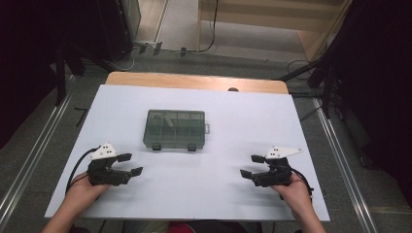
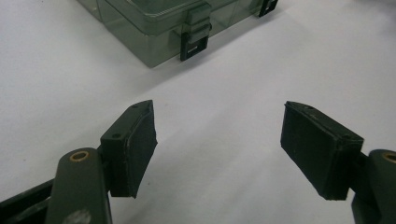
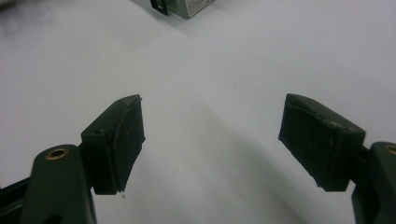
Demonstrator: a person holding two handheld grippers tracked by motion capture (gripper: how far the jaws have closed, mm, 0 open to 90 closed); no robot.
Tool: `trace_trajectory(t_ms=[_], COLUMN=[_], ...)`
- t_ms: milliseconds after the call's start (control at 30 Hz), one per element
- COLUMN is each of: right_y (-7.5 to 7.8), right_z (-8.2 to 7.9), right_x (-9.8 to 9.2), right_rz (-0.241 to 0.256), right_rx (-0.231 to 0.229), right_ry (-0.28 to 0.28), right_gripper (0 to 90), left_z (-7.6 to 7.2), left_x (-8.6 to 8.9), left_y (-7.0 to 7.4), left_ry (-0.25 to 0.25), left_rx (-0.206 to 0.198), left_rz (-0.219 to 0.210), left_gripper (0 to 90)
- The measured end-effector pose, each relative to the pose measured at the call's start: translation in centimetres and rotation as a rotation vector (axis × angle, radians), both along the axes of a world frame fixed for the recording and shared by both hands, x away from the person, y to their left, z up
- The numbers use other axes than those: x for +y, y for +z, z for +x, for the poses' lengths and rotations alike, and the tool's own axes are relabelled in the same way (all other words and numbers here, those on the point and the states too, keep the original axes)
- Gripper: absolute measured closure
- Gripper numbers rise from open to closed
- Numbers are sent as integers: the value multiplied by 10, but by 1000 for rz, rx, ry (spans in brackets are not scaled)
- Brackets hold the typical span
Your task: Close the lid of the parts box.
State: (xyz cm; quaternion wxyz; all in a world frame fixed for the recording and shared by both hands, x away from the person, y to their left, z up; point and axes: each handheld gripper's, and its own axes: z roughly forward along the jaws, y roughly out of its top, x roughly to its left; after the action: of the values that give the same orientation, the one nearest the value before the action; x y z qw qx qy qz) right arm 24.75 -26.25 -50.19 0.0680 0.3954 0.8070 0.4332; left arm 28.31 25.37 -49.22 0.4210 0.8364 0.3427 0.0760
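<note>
One closed, smoky-clear compartment box (image 1: 175, 129) with two dark front latches lies mid-surface (image 1: 204, 194), well ahead of and between two claws, the left claw (image 1: 131, 164) and the right claw (image 1: 252, 165), both spread wide, empty, and held low above the white surface.

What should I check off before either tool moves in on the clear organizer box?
1. Left tool open with nothing between its jaws: ok.
2. Right tool open with nothing between its jaws: ok.
3. Organizer box lid down flat: ok.
4. Both front latches closed: they look clipped down; cannot tell for certain.
5. White table cover between tools and box free of obstacles: ok.
6. Contents of the box's compartments: cannot tell through the tinted lid.
</note>
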Motion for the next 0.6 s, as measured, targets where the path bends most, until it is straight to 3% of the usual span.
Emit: trace_trajectory(t_ms=[600], right_y=[0], right_z=[0], right_x=[1], right_rz=[-2], right_rx=[3], right_ry=[1], right_gripper=[228], left_z=[0], left_x=[-1], left_y=[-1], left_ry=[-1], left_rx=[2], left_rz=[3], left_gripper=[263])
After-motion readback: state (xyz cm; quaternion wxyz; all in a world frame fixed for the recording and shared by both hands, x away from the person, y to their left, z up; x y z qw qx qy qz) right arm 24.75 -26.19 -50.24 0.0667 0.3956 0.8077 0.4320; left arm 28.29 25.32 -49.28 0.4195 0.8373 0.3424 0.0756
